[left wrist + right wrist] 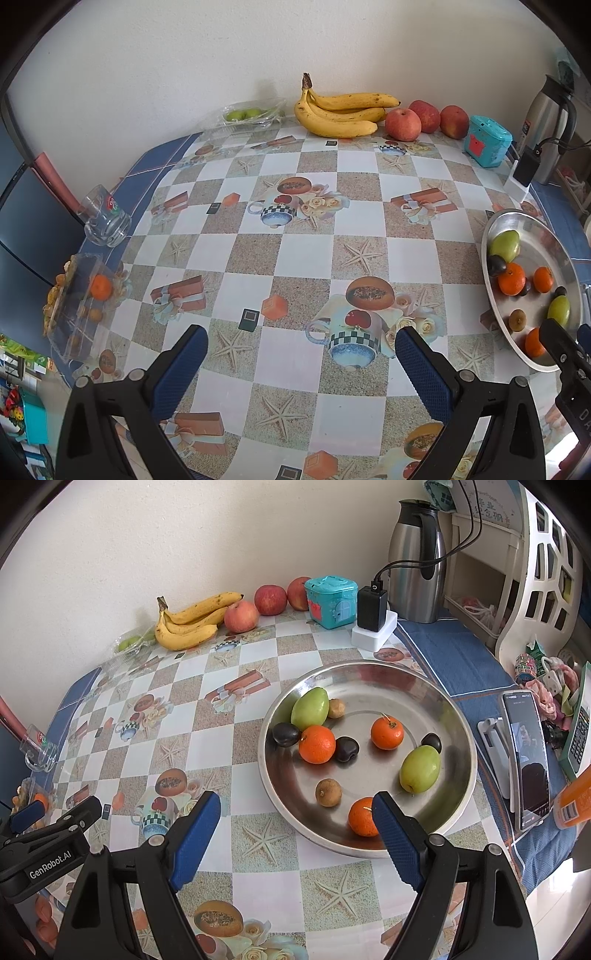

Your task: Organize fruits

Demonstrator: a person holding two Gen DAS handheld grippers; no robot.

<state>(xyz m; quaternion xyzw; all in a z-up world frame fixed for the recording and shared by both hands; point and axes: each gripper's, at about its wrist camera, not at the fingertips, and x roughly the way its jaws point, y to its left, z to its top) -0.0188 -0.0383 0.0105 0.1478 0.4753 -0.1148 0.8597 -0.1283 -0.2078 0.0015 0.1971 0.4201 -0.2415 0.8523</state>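
Note:
A round steel tray (458, 716) holds three oranges, two green mangoes (309, 709), dark plums and small brown fruits. The nearest orange (360, 818) lies just beyond my right gripper (295, 812), which is open and empty above the tray's near rim. The tray also shows at the right of the left wrist view (491, 236). My left gripper (301, 350) is open and empty over the patterned tablecloth. A clear plastic box (79, 295) at the left edge holds one orange (100, 287) and small fruits. Bananas (341, 110) and three red apples (403, 124) lie by the wall.
A glass mug (105, 218) stands at the left table edge. A clear pack of green fruits (247, 114), a teal tin (332, 600), a charger on a white block (373, 624) and a steel jug (417, 557) line the back. A phone on a stand (526, 757) stands right.

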